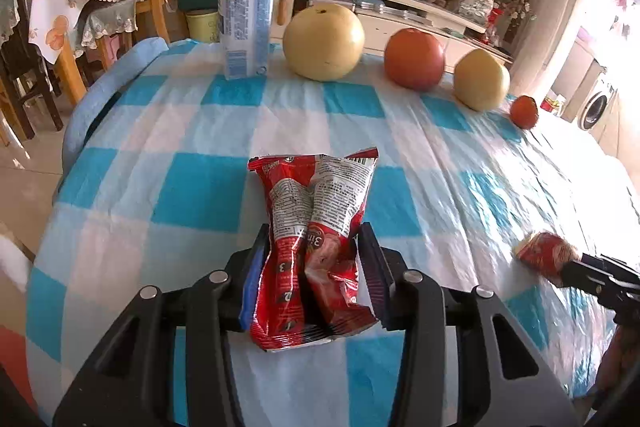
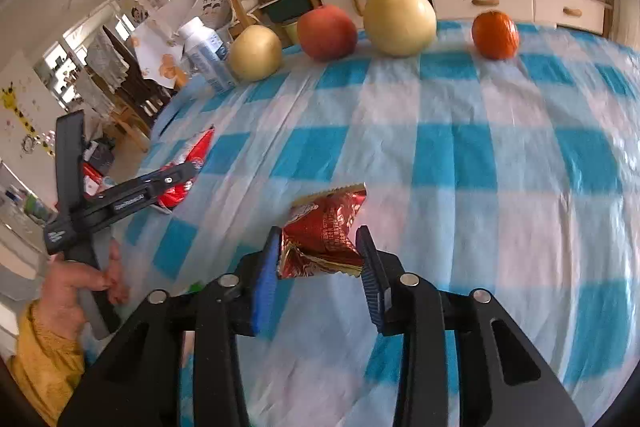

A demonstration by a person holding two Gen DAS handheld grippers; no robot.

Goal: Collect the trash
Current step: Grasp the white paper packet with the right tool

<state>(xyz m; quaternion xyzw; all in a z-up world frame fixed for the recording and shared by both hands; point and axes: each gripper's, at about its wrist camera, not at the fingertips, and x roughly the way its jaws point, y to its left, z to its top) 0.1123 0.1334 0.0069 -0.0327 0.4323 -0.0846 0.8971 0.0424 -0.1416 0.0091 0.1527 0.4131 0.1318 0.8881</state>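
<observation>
The right gripper [image 1: 568,265] is cut off by the left view's edge, hiding most of its red wrapper [image 1: 542,255].

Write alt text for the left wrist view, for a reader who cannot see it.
The left gripper is shut on a red snack wrapper over a blue-and-white checked tablecloth. At the table's far edge stand a white bottle, two yellow pears, a red apple and a small orange. At far right, the right gripper holds another red wrapper.
</observation>
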